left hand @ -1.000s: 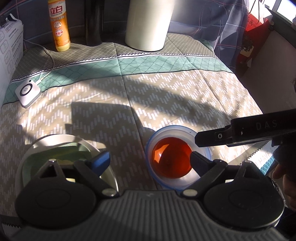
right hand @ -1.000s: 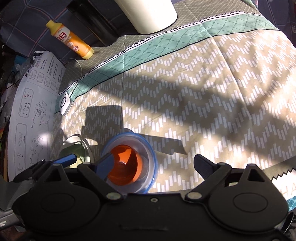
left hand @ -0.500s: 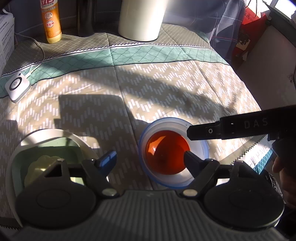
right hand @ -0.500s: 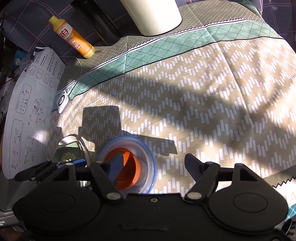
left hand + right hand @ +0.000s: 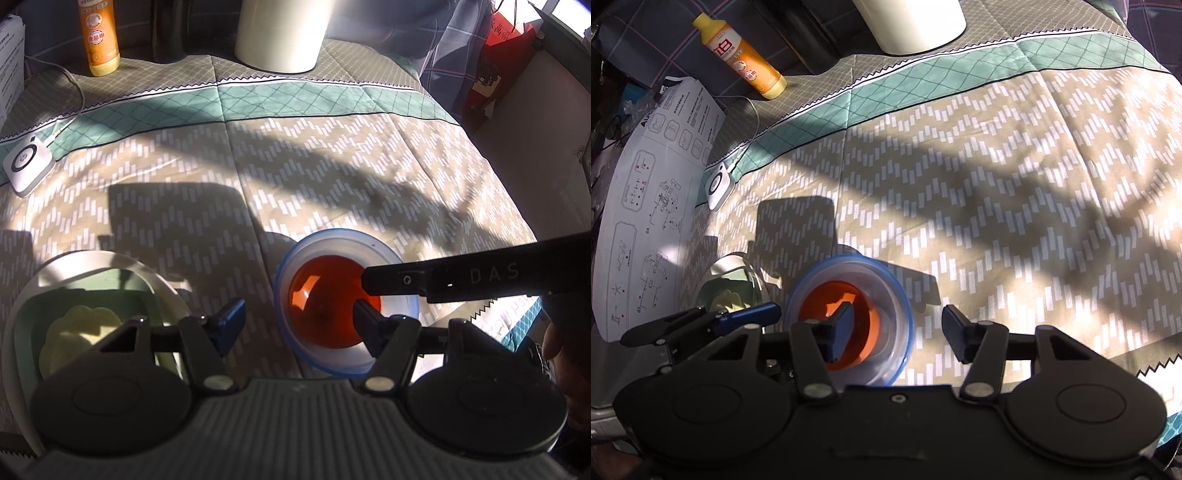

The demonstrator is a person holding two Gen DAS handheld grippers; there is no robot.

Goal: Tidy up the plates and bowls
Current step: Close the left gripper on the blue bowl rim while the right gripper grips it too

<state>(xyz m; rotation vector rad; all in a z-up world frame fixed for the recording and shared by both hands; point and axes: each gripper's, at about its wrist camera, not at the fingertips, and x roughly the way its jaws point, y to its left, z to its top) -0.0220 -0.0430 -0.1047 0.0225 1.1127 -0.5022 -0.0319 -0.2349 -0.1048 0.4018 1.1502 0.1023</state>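
Observation:
An orange bowl sits nested in a clear blue-rimmed bowl on the patterned cloth. My left gripper straddles the bowls' left wall, one pad inside the orange bowl and one outside the blue rim. Its jaws are closing and do not touch the wall. My right gripper straddles the right wall of the blue-rimmed bowl the same way, one pad over the orange bowl; its jaws are closing with a gap left. To the left, a white plate holds a green square dish and a yellow dish.
An orange bottle, a white cylinder and a dark container stand at the back. A small white device with a cable lies at the far left, beside a printed white carton. The cloth's edge drops off at the right. A hand shows there.
Both grippers' jaws have narrowed around the nested bowls' walls. The bowls and the plate stack have not moved.

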